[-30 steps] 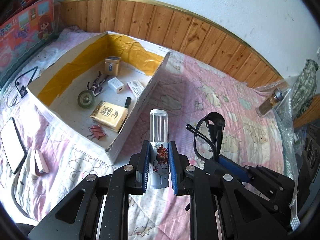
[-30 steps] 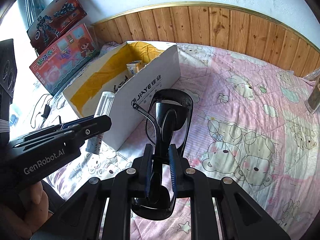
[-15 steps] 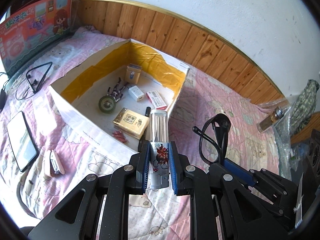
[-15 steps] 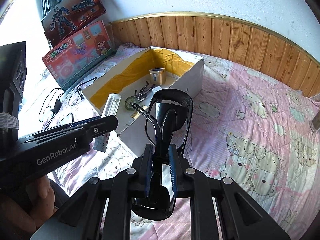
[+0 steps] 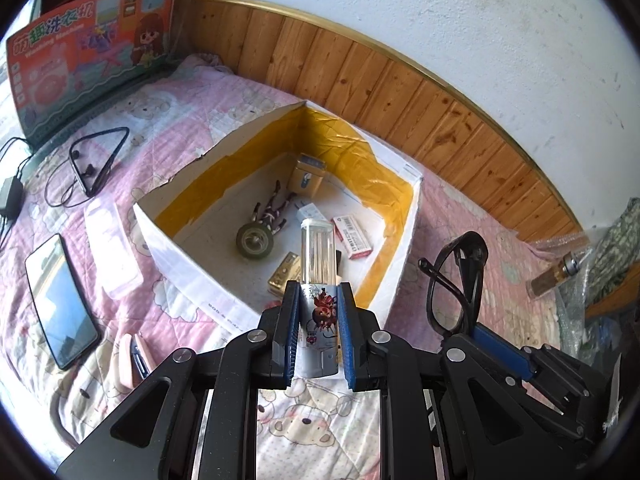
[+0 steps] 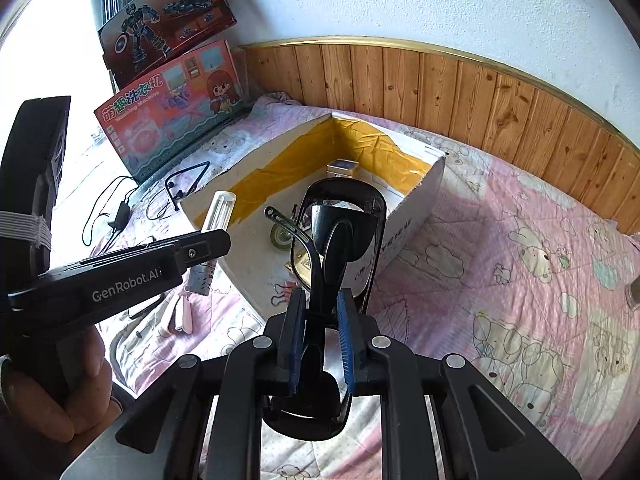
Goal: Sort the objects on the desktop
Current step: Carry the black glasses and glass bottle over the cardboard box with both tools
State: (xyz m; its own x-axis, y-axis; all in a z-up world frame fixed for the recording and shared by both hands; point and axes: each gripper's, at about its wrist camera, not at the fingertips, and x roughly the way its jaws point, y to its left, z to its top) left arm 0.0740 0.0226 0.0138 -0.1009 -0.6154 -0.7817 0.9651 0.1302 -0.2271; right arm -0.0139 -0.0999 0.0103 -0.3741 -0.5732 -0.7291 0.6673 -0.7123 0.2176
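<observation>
Tools both carried nearer over the cardboard box [image 5: 192, 276] since a second ago, left tool [image 5: 319, 334] pinching the clear tube [image 5: 318, 264], right tool [image 6: 321, 336] pinching the black glasses [image 6: 340, 232].

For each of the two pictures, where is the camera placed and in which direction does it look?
Left wrist view: sits on the left gripper, looking down along its fingers, shut on a clear-topped tube, into the cardboard box; the right gripper's fingers with black glasses show at right.
Right wrist view: sits on the right gripper, looking down past the glasses toward the box; the left gripper and a hand show at left.
Shared: box, tube, glasses, pink quilt, toy carton.
</observation>
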